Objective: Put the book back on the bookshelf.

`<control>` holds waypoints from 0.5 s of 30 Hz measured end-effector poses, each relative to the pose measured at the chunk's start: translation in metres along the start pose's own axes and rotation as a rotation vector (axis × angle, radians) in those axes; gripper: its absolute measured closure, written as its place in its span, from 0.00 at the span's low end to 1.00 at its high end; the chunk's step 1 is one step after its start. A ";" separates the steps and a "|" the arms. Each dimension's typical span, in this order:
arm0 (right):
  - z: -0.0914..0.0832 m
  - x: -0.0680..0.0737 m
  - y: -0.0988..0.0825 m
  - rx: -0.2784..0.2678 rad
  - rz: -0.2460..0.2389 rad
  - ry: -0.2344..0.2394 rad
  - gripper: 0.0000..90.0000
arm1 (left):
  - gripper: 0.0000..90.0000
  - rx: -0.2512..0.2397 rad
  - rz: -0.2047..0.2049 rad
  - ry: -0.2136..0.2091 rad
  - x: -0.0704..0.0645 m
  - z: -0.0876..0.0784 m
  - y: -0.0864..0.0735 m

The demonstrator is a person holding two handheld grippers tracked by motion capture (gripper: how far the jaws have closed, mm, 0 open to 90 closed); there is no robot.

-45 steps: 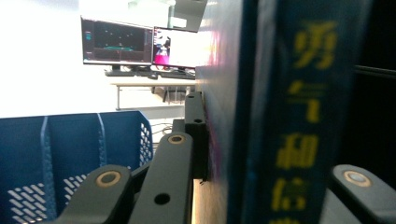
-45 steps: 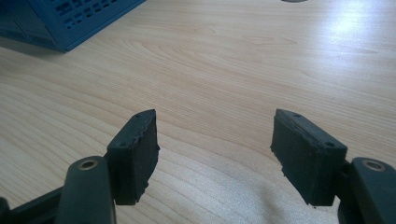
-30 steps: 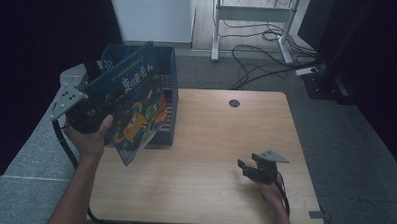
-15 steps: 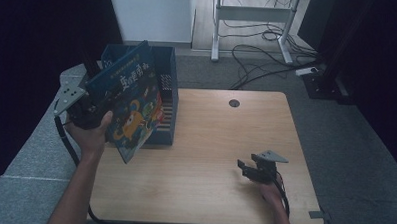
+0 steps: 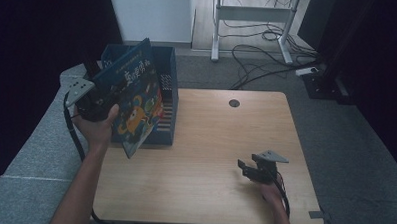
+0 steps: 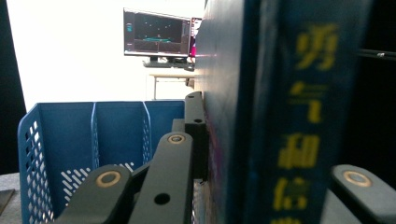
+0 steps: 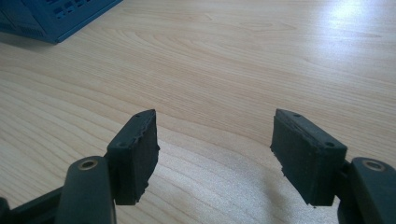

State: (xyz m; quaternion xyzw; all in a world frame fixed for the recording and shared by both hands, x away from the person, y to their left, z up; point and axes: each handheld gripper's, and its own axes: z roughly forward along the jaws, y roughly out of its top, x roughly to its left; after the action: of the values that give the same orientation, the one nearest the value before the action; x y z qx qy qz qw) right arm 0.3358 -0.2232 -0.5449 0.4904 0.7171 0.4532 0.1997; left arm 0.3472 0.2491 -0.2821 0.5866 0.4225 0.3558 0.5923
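Note:
A dark blue picture book [image 5: 134,97] with an orange cartoon cover is held tilted in the air beside a blue slotted file rack [image 5: 168,93]. My left gripper [image 5: 94,104] is shut on the book's edge. In the left gripper view the book's spine [image 6: 299,112] with yellow characters stands upright between the jaws, and the file rack [image 6: 93,140] lies behind and to the left. My right gripper [image 5: 249,170] rests low over the wooden table [image 5: 220,138] at the front right. It is open with nothing between its pads [image 7: 137,154].
The file rack sits at the table's left edge, partly over a grey floor. A round cable hole [image 5: 234,102] marks the table's far side. Cables and a metal desk frame [image 5: 250,13] lie on the floor beyond. A monitor [image 6: 156,35] stands far off.
The left hand has lifted the book a little and shifted it toward the rack's far side. The right gripper has stayed still.

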 end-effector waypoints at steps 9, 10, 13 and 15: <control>0.003 -0.002 -0.001 0.008 -0.002 0.001 0.34 | 0.92 -0.003 -0.013 -0.002 -0.002 0.017 0.004; 0.003 -0.002 -0.001 0.008 0.000 -0.002 0.34 | 0.92 -0.004 -0.016 0.000 -0.002 0.018 0.004; 0.002 -0.002 -0.001 0.005 0.002 -0.001 0.34 | 0.92 -0.007 -0.019 0.010 -0.002 0.023 0.004; 0.003 -0.003 -0.001 0.006 0.003 -0.001 0.34 | 0.92 -0.015 -0.027 0.026 -0.002 0.025 0.003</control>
State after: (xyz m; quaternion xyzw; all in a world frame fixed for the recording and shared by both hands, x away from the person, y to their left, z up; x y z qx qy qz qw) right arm 0.3385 -0.2243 -0.5473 0.4921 0.7177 0.4513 0.1978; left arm 0.3696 0.2375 -0.2796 0.5715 0.4355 0.3587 0.5960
